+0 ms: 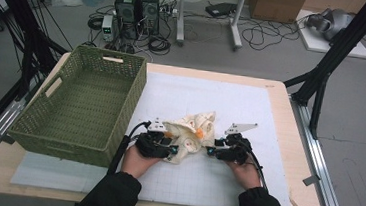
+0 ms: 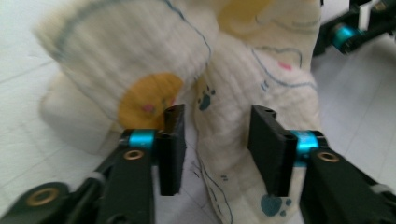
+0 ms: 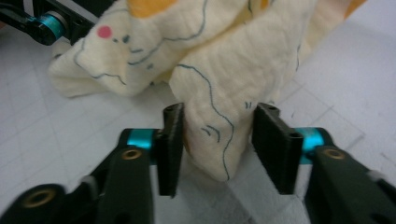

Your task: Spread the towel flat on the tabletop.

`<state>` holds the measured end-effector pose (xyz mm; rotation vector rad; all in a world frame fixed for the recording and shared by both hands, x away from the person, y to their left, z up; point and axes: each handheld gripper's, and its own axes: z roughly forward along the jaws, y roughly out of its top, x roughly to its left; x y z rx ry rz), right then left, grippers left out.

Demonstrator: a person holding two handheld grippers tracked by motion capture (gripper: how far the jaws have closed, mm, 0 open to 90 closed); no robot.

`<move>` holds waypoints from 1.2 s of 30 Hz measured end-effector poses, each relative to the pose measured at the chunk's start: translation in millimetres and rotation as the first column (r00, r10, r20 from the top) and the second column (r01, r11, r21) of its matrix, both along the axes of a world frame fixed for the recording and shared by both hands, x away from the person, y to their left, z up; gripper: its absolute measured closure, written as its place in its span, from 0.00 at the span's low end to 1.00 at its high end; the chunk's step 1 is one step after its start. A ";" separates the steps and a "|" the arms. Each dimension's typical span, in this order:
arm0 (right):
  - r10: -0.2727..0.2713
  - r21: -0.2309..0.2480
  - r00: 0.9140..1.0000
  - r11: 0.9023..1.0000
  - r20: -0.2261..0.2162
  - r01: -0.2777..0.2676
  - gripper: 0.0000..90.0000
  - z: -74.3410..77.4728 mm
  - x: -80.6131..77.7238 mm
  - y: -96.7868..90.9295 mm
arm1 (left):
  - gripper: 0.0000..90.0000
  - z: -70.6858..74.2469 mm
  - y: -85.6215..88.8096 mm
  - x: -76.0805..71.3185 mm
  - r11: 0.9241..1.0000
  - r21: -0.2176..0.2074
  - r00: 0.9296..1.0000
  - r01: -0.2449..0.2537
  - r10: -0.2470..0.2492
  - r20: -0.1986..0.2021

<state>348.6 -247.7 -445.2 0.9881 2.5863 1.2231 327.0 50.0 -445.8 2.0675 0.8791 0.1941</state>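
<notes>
Cloth [image 1: 192, 132] edges blurred, cut off; we see both grippers' jaws half-open around folds, contact unclear; basket [image 1: 49, 121] empty.

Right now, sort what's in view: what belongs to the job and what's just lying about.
In the job:
- cloth, crumpled on the mat
- left gripper, a fold between its jaws
- right gripper, a fold between its jaws

Lying about:
- basket, green, nothing seen in it
- computers, cables and boxes on the floor behind
</notes>
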 end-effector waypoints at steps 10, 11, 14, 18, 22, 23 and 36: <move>0.011 -0.023 1.000 1.000 -0.003 -0.011 0.91 4.3 -2.2 -13.2 | 0.95 6.9 1.7 -1.5 0.998 0.009 0.997 -0.055 0.054 0.061; 0.009 -0.025 1.000 1.000 -0.001 -0.009 0.91 5.0 -2.7 -15.6 | 0.96 9.1 3.8 -1.8 0.998 -0.009 0.996 -0.066 0.066 0.066; -0.002 -0.024 1.000 1.000 0.002 0.002 0.91 7.3 -4.9 -25.4 | 0.96 16.3 9.4 -3.0 0.994 -0.041 0.990 -0.105 0.108 0.090; -0.009 -0.025 1.000 1.000 -0.001 0.009 0.91 10.6 -11.0 -38.9 | 0.96 21.7 15.8 -4.0 0.984 -0.086 0.982 -0.154 0.162 0.099; -0.005 -0.037 1.000 0.999 -0.001 0.005 0.91 11.1 -19.0 -50.6 | 0.96 21.3 18.2 -0.7 0.976 -0.099 0.974 -0.196 0.205 0.098; -0.006 -0.037 1.000 0.999 0.000 0.006 0.91 11.0 -20.7 -53.4 | 0.96 20.5 18.0 0.2 0.975 -0.100 0.973 -0.201 0.210 0.092; -0.018 0.003 0.998 1.000 0.059 0.018 0.52 17.3 -33.6 -72.7 | 0.65 17.5 16.0 -5.8 0.986 -0.028 0.972 -0.166 0.168 0.162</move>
